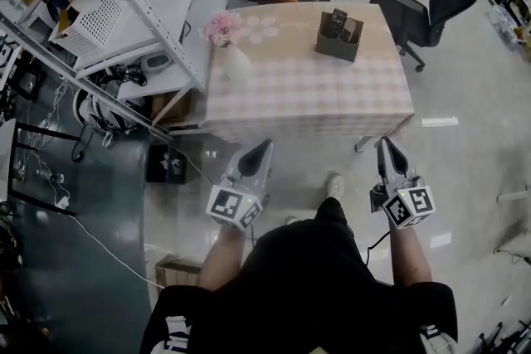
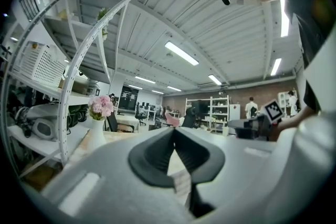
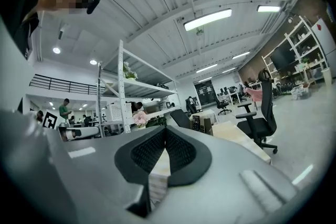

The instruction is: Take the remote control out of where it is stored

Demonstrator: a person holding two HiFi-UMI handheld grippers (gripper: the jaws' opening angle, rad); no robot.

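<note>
so: remote ctrl (image 1: 336, 19) upright in brown holder (image 1: 338, 47)

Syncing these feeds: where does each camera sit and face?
Head view: on the head, steeply down at table, left gripper, right gripper, forearms, a shoe.
Left gripper view: on left gripper, level toward flowers; torso at right.
Right gripper view: on right gripper, level toward remote box; torso at left.
Shared: the flowers appear in all three.

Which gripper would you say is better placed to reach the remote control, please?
Right, probably: the remote control sits in its holder on the table's right half, nearer the right gripper; the left gripper faces the flower vase.
</note>
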